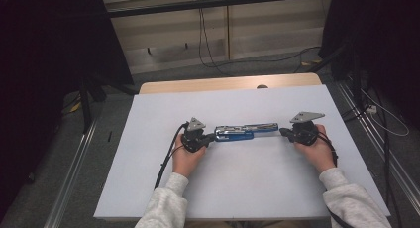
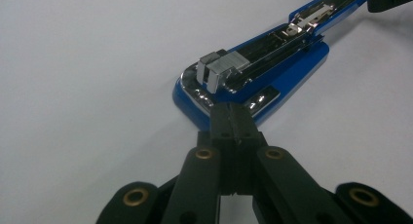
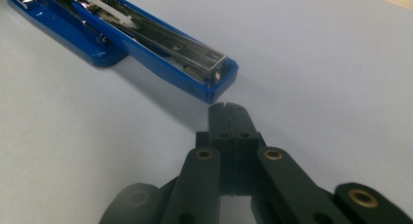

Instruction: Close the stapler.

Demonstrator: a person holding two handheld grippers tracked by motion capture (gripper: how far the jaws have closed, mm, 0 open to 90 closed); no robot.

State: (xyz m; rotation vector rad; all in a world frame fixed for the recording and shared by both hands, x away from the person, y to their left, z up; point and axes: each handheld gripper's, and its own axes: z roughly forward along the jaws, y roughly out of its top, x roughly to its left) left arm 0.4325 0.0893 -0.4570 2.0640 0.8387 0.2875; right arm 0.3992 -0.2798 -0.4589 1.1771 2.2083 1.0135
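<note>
Nearest to the camera we saw the person's forearms in light sleeves [image 1: 166, 203], coming in over the white table [image 1: 148, 188]. The left gripper [image 1: 212, 137] was clenched on nothing, its tips at the rounded end of the blue stapler [image 1: 245, 132], which lay opened flat in the middle of the table between both grippers. The right gripper [image 1: 282, 132] was clenched too, also empty, just beside the stapler's other end.

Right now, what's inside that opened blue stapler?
The stapler lies swung open flat on the white table, baring its shiny metal staple channel and spring; whether staples remain inside is hidden.
</note>
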